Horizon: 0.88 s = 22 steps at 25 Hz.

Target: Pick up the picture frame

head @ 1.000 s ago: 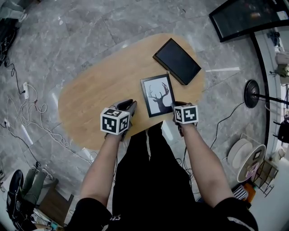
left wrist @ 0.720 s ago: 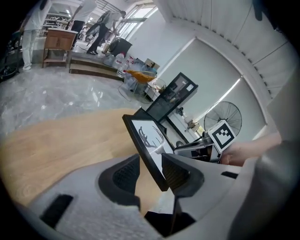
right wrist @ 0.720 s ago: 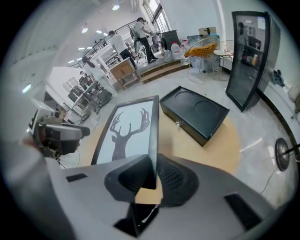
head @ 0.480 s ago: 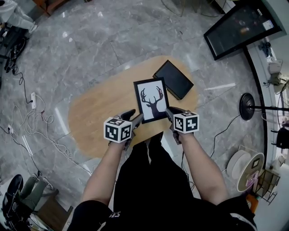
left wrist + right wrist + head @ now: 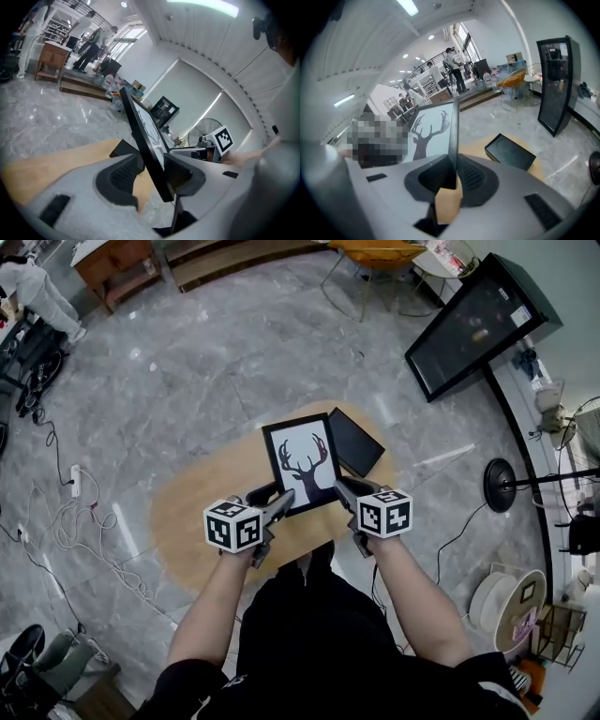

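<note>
Head view: the picture frame [image 5: 302,462], a deer silhouette behind its glass, was held up off the oval wooden table [image 5: 202,521], its face tilted toward the camera.
Left gripper [image 5: 281,502]: clamped on the frame's lower left corner; its jaws had just been closing, with the frame's thick black edge between the pads.
Right gripper [image 5: 343,491]: pinched the lower right corner, the frame's edge standing upright between its pads.
Black box [image 5: 356,442]: lay flat on the table's far end, just beyond the frame's right side.
Floor [image 5: 187,352]: grey marble, with cables at the left.
</note>
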### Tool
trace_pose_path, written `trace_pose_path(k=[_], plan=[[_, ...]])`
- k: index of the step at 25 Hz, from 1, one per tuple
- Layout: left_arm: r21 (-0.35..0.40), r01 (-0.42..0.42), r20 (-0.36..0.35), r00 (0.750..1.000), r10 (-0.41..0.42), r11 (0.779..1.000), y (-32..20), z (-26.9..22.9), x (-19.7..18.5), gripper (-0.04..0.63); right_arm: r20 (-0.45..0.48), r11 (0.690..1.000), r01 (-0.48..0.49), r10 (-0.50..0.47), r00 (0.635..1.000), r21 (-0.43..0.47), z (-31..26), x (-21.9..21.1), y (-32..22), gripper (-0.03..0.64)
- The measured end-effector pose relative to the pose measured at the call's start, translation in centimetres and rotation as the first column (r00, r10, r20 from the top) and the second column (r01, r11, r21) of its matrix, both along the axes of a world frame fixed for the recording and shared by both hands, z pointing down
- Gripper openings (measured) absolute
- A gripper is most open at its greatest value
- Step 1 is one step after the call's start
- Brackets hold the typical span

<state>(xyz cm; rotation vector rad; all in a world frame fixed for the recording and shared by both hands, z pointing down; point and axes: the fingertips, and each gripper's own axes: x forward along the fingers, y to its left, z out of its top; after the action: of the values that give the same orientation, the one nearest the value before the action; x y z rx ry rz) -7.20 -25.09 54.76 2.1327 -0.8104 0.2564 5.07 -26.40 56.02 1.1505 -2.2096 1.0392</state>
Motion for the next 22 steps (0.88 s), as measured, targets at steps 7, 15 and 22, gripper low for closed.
trace_pose_path(k=[7, 15, 22], plan=[[0.087, -0.057, -0.089, 0.994, 0.065, 0.995, 1.0, -6.1, 1.0, 0.127, 0.041, 0.994, 0.028, -0.032, 0.999, 0.110, -6.5, -2.0, 1.2, 0.071], [0.203, -0.114, -0.201, 0.967, 0.155, 0.973, 2.2, -13.9, 1.6, 0.044, 0.149, 0.972, -0.054, 0.020, 0.989, 0.230, -13.1, -2.0, 2.7, 0.074], [0.322, -0.177, -0.190, 0.950, 0.246, 0.930, 3.5, -18.7, 2.8, 0.015, 0.204, 0.941, -0.080, 0.012, 0.979, 0.330, -17.3, -1.0, 3.9, 0.075]])
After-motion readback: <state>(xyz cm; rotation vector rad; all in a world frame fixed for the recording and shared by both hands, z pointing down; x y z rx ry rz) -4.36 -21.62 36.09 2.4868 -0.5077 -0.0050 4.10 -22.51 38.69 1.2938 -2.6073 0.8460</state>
